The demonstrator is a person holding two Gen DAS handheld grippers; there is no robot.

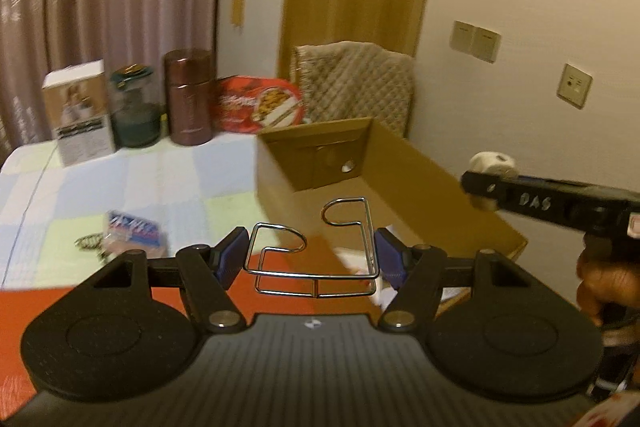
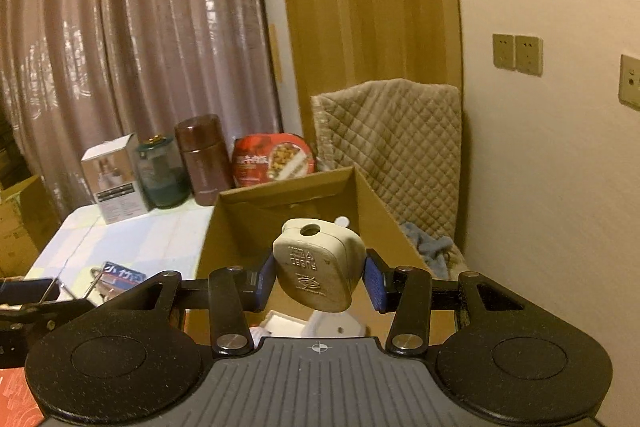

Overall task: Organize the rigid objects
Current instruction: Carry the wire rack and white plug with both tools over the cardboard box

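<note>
Overall, motion blur softens most of the left wrist view; labels on table items unreadable.

Table (image 1: 120, 179) w/ pale checked cloth: near edge cut off behind gripper bodies in both views.

Cardboard box (image 1: 420, 187), open top, sits on table's right side. Contents only partly seen: white items on the floor (image 2: 288, 323), mostly hidden by the grippers; can't identify them. Round hole in far wall.

Quilted cloth (image 2: 400, 139) draped behind box; what it covers is hidden.

Back row, left to right: white carton (image 1: 80, 119), green jar (image 1: 134, 111), brown flask (image 1: 190, 99), red snack pack (image 1: 260, 105), lower part hidden by box rim. Jar contents unclear.

Blue-red packet (image 1: 134, 231) lies flat near table's front left, blurred; a small dark object just beside it is not identifiable.

Left gripper (image 1: 310, 255): jaws part-way apart, pads clamped on a wire rack (image 1: 312, 259), held in air at box's near-left corner.

Right gripper (image 2: 320, 279): jaws narrow, clamped on a white plug adapter (image 2: 320, 267), held above box interior. Hand (image 1: 604, 283) on its grip is cut off at frame edge.
</note>
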